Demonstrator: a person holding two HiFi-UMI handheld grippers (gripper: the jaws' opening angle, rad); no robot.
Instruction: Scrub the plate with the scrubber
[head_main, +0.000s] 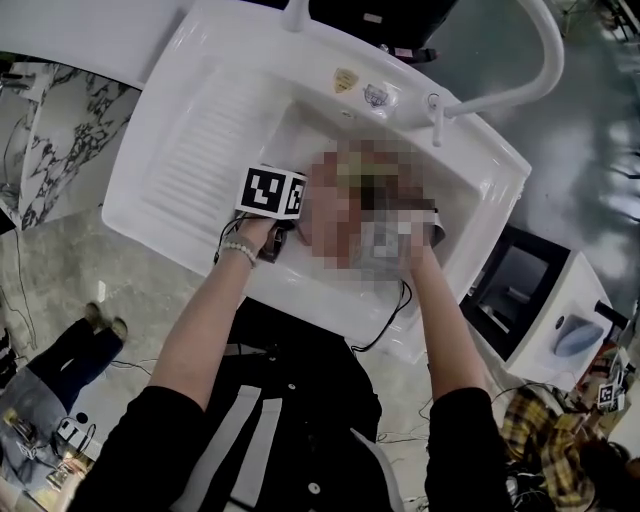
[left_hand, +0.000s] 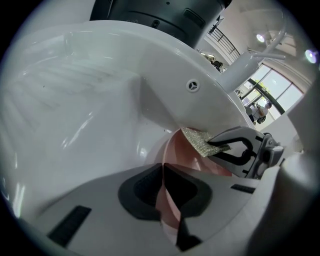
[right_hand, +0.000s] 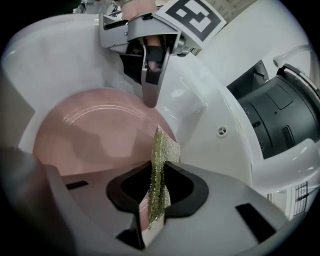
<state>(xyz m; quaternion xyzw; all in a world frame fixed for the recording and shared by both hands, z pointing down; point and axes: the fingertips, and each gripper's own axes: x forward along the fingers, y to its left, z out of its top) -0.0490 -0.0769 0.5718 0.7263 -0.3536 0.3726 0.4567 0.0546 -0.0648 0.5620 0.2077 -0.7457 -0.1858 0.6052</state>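
Clamping the rim of the stiff, slippery plate (right_hand: 95, 132) in the left hand-held gripper (left_hand: 162, 166), pinching the limp scrubber (right_hand: 162, 145) in the right hand-held gripper (right_hand: 156, 169).

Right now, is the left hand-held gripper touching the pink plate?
Touching. In the left gripper view, the left hand-held gripper has its jaws shut on the rim of the pink plate, with no gap.
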